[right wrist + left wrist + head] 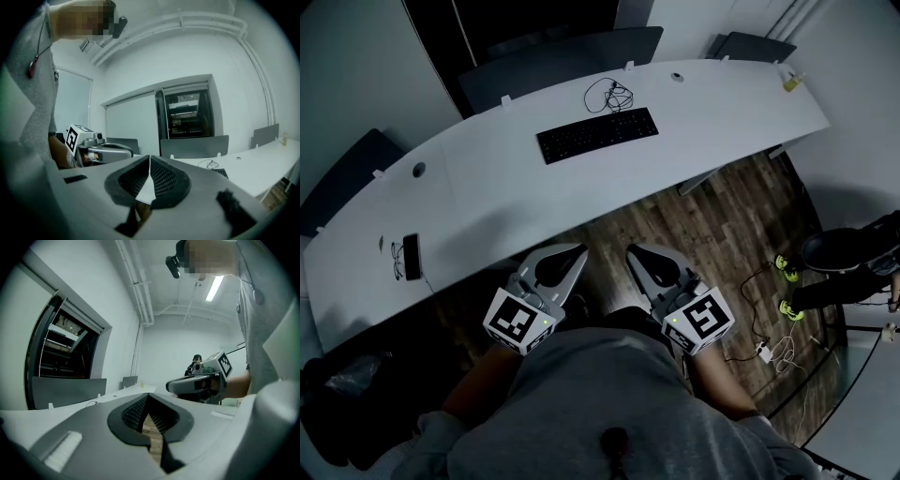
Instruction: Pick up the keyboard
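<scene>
A black keyboard (596, 134) lies on the long white curved desk (506, 187), its coiled cable (609, 94) just behind it. Both grippers hang over the wooden floor, well short of the desk's near edge. My left gripper (572, 258) is shut with nothing in it, and its jaws meet at the tip (148, 397). My right gripper (636, 255) is likewise shut and empty (149, 161). In the right gripper view a corner of the keyboard (221, 173) and the cable (208, 164) show past the jaws.
A phone (412, 256) and glasses (397, 259) lie at the desk's left end. A small bottle (790, 82) stands at the far right end. Dark chair backs (553, 56) line the far side. A seated person (844, 267) and floor cables (773, 347) are at right.
</scene>
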